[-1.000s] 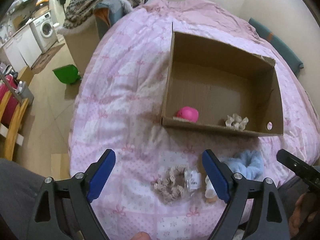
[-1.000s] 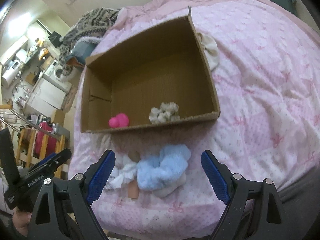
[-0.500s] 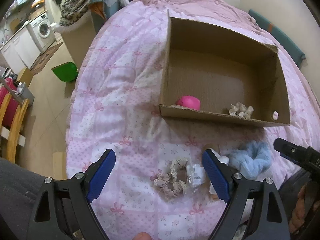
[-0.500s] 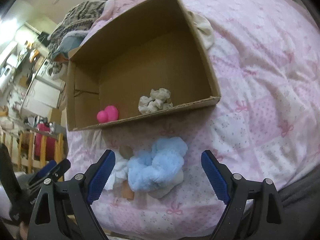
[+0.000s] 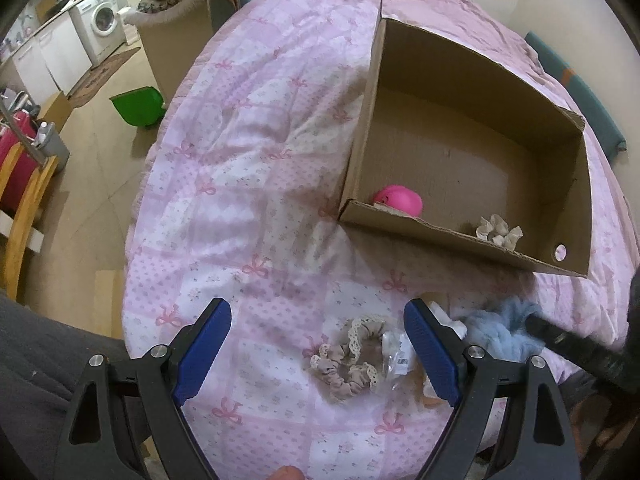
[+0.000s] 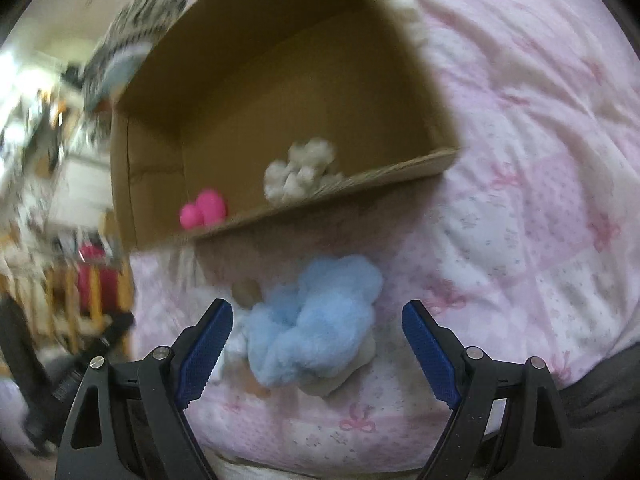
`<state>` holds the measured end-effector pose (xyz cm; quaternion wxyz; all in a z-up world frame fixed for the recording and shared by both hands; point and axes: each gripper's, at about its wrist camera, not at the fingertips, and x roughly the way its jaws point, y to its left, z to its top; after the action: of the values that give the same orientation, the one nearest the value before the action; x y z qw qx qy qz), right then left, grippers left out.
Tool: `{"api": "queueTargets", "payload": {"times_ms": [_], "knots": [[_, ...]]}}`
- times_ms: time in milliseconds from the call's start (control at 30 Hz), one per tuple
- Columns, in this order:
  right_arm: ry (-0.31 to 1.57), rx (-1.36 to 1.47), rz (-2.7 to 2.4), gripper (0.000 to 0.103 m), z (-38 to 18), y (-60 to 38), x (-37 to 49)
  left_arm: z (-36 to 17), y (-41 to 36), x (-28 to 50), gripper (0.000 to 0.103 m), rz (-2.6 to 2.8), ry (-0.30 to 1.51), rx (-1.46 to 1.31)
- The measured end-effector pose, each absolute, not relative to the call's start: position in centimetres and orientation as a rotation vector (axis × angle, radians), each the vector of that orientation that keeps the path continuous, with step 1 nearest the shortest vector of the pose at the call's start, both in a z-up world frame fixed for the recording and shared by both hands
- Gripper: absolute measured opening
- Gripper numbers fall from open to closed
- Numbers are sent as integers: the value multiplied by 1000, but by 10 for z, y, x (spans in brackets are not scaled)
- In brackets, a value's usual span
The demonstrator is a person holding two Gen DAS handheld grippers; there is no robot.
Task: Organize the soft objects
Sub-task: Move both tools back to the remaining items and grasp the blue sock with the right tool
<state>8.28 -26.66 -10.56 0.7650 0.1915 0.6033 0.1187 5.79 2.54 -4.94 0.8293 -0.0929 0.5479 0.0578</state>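
Observation:
An open cardboard box (image 5: 452,236) lies on a pink quilt (image 5: 240,184). Inside it are a pink soft toy (image 5: 400,199) and a cream scrunchie (image 5: 498,232); both also show in the right wrist view, the toy (image 6: 204,210) and the scrunchie (image 6: 300,170). A beige lace scrunchie (image 5: 352,356) lies between the fingers of my open left gripper (image 5: 316,354). A fluffy blue scrunchie (image 6: 312,320) lies between the fingers of my open right gripper (image 6: 316,354), not touched. It also shows in the left wrist view (image 5: 500,332).
A small clear packet (image 5: 396,354) and white cloth (image 5: 448,318) lie beside the beige scrunchie. The bed edge drops to the floor on the left, with a green bin (image 5: 138,106), a wooden chair (image 5: 20,208) and a washing machine (image 5: 102,26).
Both grippers have moved down and closer to the quilt. The blue scrunchie now sits larger between the right fingers. The right wrist view is blurred by motion.

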Motion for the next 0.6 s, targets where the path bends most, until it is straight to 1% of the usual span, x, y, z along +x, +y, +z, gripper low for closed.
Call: {"api": "queueTargets", "payload": {"times_ms": [133,200,267,300,367,400,467,500,567,600], "knots": [[1340,213,259,93,-114,-234,81,-49,22,59,87,110,1166,-200],[1361,143,266,93,-122,-222,83,-50,20,60,87,107,1169,-196],[1391,133,271,93,-133,-220,83,-51,18,60,87,106,1167,-188],[1408,152,274,89,-138,-220,83,-51,19,59,87,106,1165,-186],[1412,170,266,72,-139,-221,83,-50,19,58,87,105,1160,-183],[1411,178,268,70,-138,-222,84,-50,20,58,87,107,1159,-183],[1403,199,268,56,-135,-227,83,-50,21,58,87,116,1157,-182],[1401,211,271,52,-134,-228,83,-50,22,58,87,121,1155,-182],[1391,225,278,42,-131,-232,85,-50,24,58,87,131,1154,-181],[1380,227,283,41,-128,-232,84,-50,25,58,87,134,1155,-179]]}}
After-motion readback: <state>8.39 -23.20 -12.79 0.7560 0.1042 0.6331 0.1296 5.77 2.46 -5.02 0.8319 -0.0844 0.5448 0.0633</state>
